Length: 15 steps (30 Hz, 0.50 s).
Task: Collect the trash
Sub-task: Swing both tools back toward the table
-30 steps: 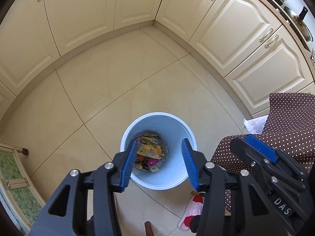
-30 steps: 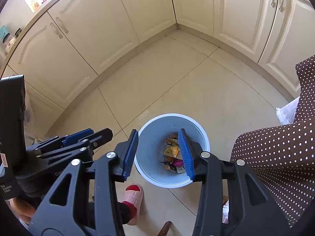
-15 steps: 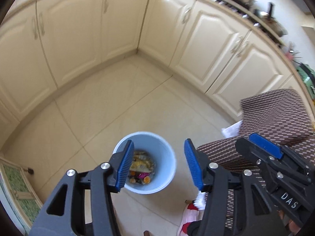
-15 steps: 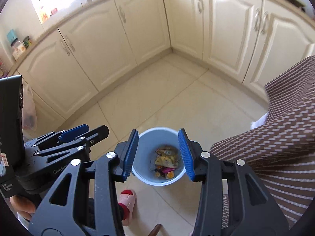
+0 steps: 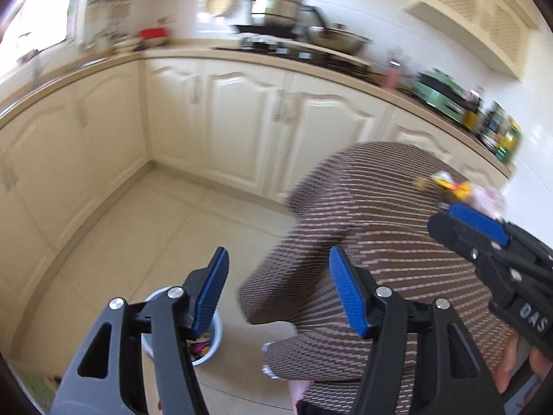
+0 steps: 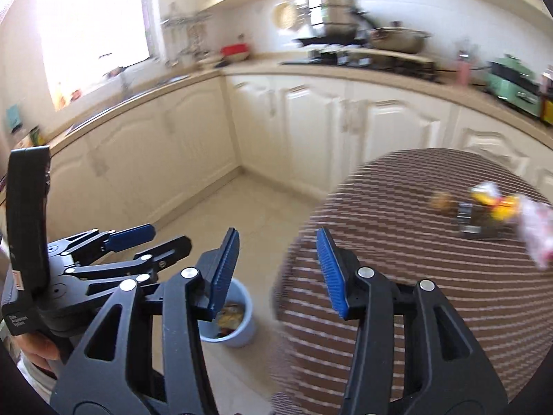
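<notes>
Beside the blue bin (image 6: 238, 314), both the left claw (image 5: 278, 290) and right claw (image 6: 278, 269) gape empty; wrappers (image 6: 497, 207) lie on the tabletop (image 6: 397, 242).

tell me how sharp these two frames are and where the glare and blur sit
Left wrist view: the cabinets and tablecloth are streaked with motion blur, while the left gripper stays crisp. Right wrist view: the window is blown out white, the trash on the table is smeared, and the right gripper is sharp. Both show fisheye bending of the counter edge.
</notes>
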### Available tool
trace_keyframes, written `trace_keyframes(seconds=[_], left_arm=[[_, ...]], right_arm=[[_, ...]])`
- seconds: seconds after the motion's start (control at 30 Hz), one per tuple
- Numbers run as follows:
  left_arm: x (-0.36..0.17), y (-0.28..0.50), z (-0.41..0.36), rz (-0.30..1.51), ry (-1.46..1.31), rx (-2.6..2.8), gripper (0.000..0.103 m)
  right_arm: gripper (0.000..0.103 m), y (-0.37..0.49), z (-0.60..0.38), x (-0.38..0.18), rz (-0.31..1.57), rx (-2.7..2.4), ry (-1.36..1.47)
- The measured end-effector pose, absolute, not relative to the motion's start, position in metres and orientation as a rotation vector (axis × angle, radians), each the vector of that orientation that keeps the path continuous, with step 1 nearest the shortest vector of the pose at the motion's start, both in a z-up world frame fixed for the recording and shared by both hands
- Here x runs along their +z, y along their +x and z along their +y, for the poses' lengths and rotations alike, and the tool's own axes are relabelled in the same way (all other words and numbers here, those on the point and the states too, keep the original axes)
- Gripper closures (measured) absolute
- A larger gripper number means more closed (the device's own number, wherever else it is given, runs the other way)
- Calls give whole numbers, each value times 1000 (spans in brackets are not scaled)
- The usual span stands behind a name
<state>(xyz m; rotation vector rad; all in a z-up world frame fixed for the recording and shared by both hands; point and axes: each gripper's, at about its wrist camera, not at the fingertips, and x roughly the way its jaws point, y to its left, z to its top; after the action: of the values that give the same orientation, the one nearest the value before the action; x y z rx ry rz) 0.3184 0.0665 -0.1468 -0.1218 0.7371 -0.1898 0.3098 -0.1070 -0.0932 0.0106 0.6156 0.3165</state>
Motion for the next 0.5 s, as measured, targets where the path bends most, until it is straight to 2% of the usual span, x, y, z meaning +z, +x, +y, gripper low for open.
trace_keyframes(seconds=[0.23, 0.5], left_arm=[[-138, 347, -45, 769, 1, -319, 39], [-147, 399, -122, 819, 52, -384, 39]], right_arm=[[55, 305, -214, -88, 592, 133, 60], [54, 325, -291, -106, 635, 15, 76]])
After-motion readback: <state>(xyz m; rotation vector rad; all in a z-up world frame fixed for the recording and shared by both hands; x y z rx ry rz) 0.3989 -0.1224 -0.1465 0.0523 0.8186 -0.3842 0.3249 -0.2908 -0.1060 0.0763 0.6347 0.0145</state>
